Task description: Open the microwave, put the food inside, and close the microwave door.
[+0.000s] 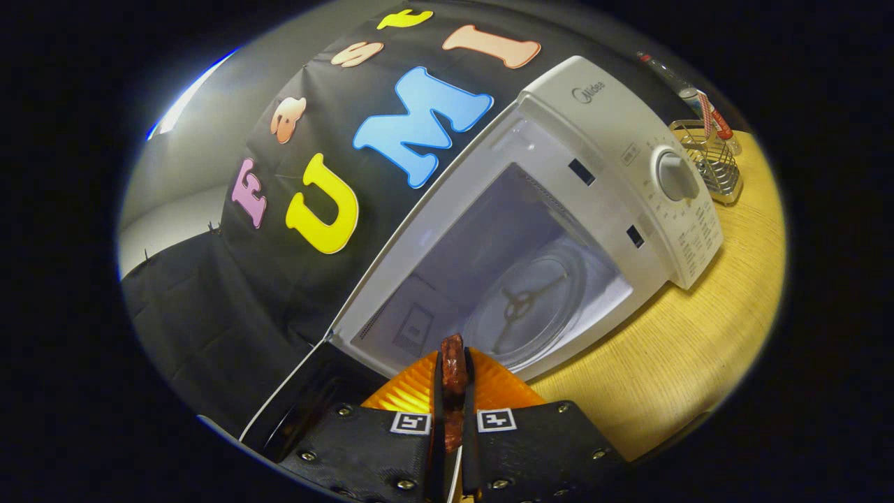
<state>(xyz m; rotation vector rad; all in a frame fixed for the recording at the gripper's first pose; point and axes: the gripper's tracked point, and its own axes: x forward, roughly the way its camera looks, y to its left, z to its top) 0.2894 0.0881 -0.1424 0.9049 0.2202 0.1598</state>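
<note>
Fingers (452, 381) first: I've got them pressed close together on a thin, dark reddish piece of food (453, 367), its tip poking out just past the fingertips, both sides squeezing it. Now from the biggest thing down. I see the wooden bench (698, 349) spreading out at my three to five o'clock, pale grain and bare near me. On it sits the white microwave (594, 119), tilted across my view, dead ahead at twelve to one o'clock. Its door (293, 398) is swung wide open, hanging off the hinge side at my nine to ten o'clock with the dark glass panel angled toward me. Inside the cavity I can make out the glass turntable (538, 307) on its roller ring, lying flat, just beyond the food's tip. At two o'clock, the round dial (676, 176) sits on the control panel. Farther back, past the microwave's far corner, I spot a small wire basket (712, 164) standing on the bench with something striped red and white (712, 115) leaning out of it.
</note>
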